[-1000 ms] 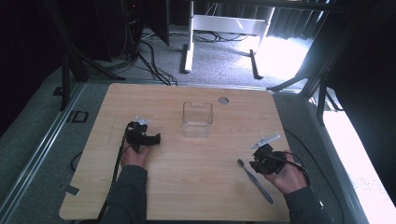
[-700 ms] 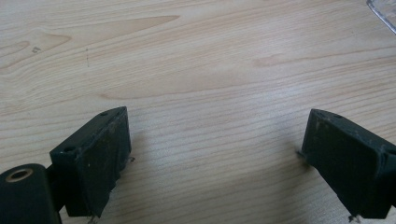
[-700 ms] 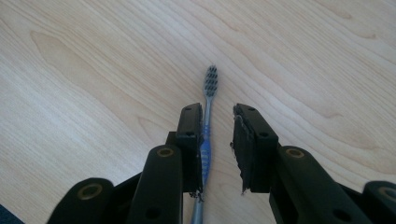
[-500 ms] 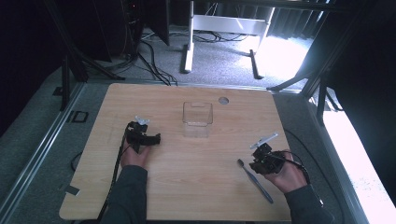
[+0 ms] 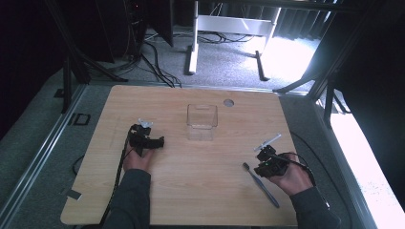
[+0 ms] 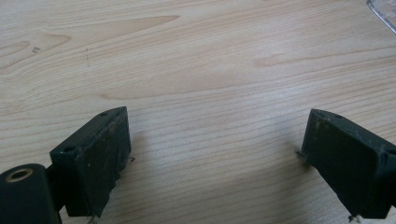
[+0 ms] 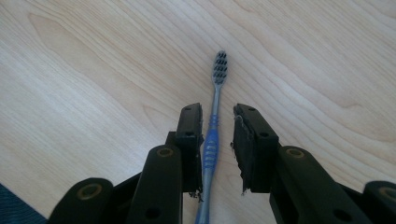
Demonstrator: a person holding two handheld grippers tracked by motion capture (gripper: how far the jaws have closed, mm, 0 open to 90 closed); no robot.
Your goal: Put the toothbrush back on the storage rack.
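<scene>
High view: pale wood-grain surface (image 5: 191,191), rounded corners, on grey carpet. Clear square container (image 5: 202,122) mid-surface, toward far edge. Slim blue toothbrush (image 5: 261,184) flat near right front corner, just beside right hand-held gripper (image 5: 264,157). Left hand-held gripper (image 5: 143,138) toward left edge, open wood around.

Left gripper view: matte black jaws wide apart over bare grain.

Right gripper view: jaws narrowly apart, straddling ribbed blue handle; one jaw close against it, grip unclear; dark bristles beyond tips.

The toothbrush (image 7: 213,140) handle's lower end runs off the bottom edge
</scene>
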